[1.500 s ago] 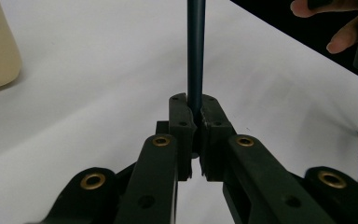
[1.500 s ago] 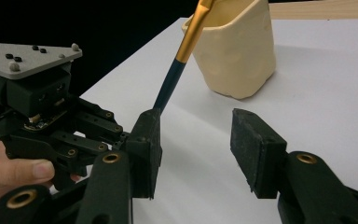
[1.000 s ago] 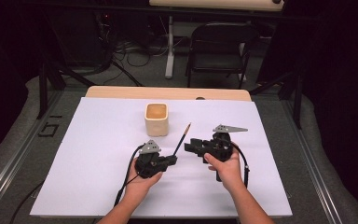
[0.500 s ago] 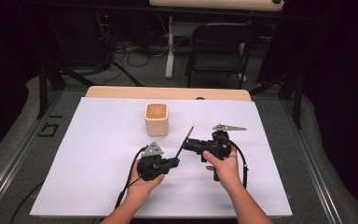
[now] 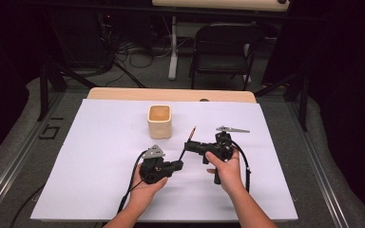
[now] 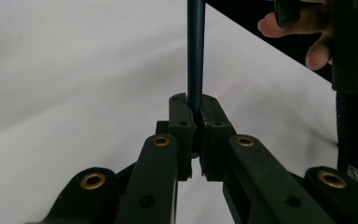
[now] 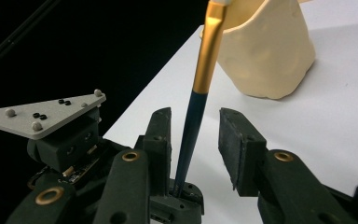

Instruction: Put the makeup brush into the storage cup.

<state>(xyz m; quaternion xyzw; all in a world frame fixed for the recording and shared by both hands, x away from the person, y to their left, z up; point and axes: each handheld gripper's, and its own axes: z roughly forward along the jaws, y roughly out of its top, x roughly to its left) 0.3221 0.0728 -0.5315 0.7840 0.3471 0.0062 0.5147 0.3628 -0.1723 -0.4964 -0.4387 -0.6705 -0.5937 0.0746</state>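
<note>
Since a second ago I see the paintbrush (image 5: 187,142) raised more upright. My left gripper (image 5: 178,165) clamps its dark handle end; my right gripper (image 5: 188,146), jaws apart, straddles the shaft. The cream cup (image 5: 159,120) stands just beyond, on the white table sheet (image 5: 100,142).

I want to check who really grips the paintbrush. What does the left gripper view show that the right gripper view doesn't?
Left gripper view: the left gripper has its jaws shut on the dark blue handle of the thin paintbrush, with fingers of the person's other hand beyond it.

Right gripper view: the brush's gold metal ferrule, the cream-coloured square cup behind it, and the right gripper with jaws apart on either side of the handle, not pressing it.

Both: the dark handle and the white table cover.
</note>
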